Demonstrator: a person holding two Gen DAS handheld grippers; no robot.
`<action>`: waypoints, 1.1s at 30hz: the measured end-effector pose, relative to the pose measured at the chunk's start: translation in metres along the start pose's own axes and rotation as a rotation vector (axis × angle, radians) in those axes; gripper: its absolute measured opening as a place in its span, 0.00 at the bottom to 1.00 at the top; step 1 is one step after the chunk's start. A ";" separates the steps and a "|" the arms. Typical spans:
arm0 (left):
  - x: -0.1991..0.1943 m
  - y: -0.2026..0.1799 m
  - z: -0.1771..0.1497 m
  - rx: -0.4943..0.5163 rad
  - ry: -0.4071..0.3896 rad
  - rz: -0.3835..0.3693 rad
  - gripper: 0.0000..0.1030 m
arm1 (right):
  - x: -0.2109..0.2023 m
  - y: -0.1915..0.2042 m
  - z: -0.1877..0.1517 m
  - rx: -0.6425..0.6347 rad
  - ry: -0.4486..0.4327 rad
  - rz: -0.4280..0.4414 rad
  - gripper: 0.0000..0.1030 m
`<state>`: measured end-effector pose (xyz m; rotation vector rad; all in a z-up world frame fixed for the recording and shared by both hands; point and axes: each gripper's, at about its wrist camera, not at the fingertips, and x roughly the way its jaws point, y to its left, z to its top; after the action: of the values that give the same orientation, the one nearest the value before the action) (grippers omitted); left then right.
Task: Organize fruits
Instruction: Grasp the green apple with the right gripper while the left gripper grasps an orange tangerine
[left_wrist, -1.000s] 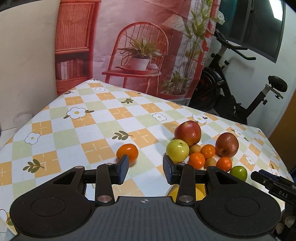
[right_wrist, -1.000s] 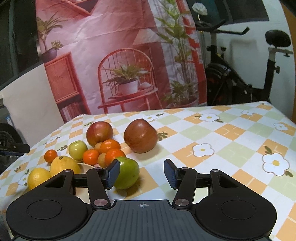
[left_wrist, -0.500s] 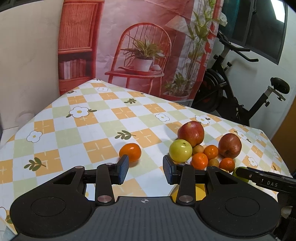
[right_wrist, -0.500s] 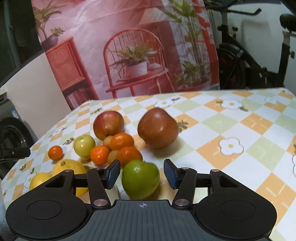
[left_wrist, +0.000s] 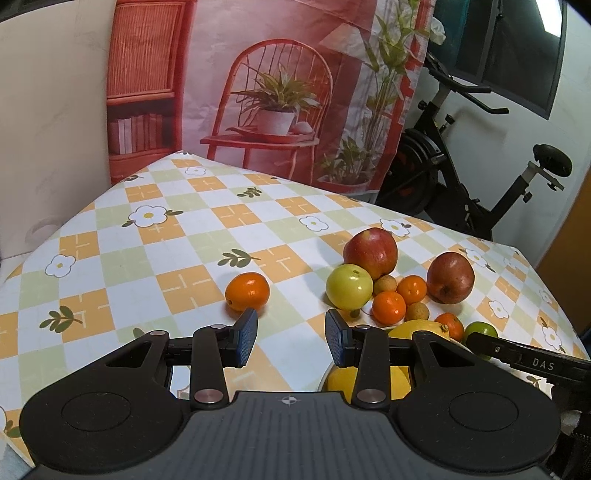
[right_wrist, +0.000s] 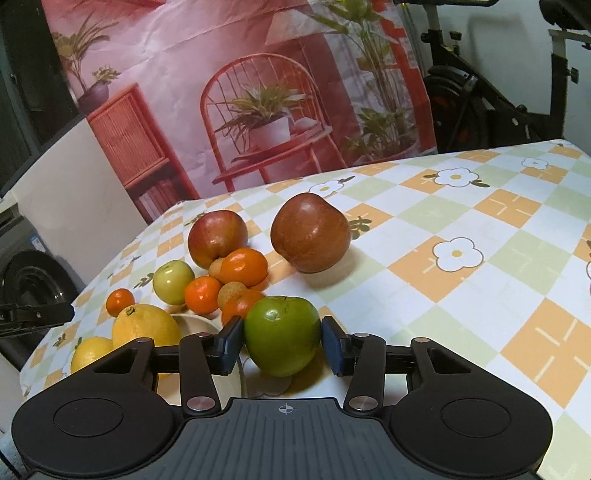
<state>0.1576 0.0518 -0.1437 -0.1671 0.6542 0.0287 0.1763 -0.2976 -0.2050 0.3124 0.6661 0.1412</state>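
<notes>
A green apple (right_wrist: 282, 334) sits on the table between the fingers of my right gripper (right_wrist: 282, 343); the jaws are open and the pads stand just beside it. Behind it lie two red apples (right_wrist: 310, 232) (right_wrist: 217, 238), several small oranges (right_wrist: 243, 266), a pale green apple (right_wrist: 173, 281) and two lemons (right_wrist: 146, 330) on a white plate (right_wrist: 199, 325). My left gripper (left_wrist: 291, 341) is open and empty above the tablecloth. A lone orange (left_wrist: 247, 291) lies just beyond its left finger. The fruit pile (left_wrist: 384, 284) lies to its right.
The table carries a checked orange, green and white cloth (left_wrist: 177, 236). Its far edge meets a printed backdrop (left_wrist: 277, 92). An exercise bike (left_wrist: 480, 184) stands beyond the right corner. The right gripper's finger (left_wrist: 532, 360) shows at the left view's right edge.
My right gripper moved forward and left until the green apple came between its fingers. The left gripper shifted only slightly and stays open.
</notes>
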 end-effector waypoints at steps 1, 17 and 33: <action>0.000 0.000 0.000 -0.002 0.002 0.000 0.41 | -0.001 -0.001 -0.001 0.004 -0.006 0.002 0.41; 0.007 0.005 -0.001 -0.033 0.041 0.012 0.42 | -0.006 0.001 -0.006 -0.020 -0.026 0.024 0.41; 0.056 0.025 0.044 -0.113 0.087 0.044 0.42 | -0.006 0.000 -0.006 -0.018 -0.025 0.026 0.41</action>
<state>0.2263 0.0823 -0.1469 -0.2639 0.7432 0.1016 0.1680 -0.2974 -0.2058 0.3047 0.6358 0.1675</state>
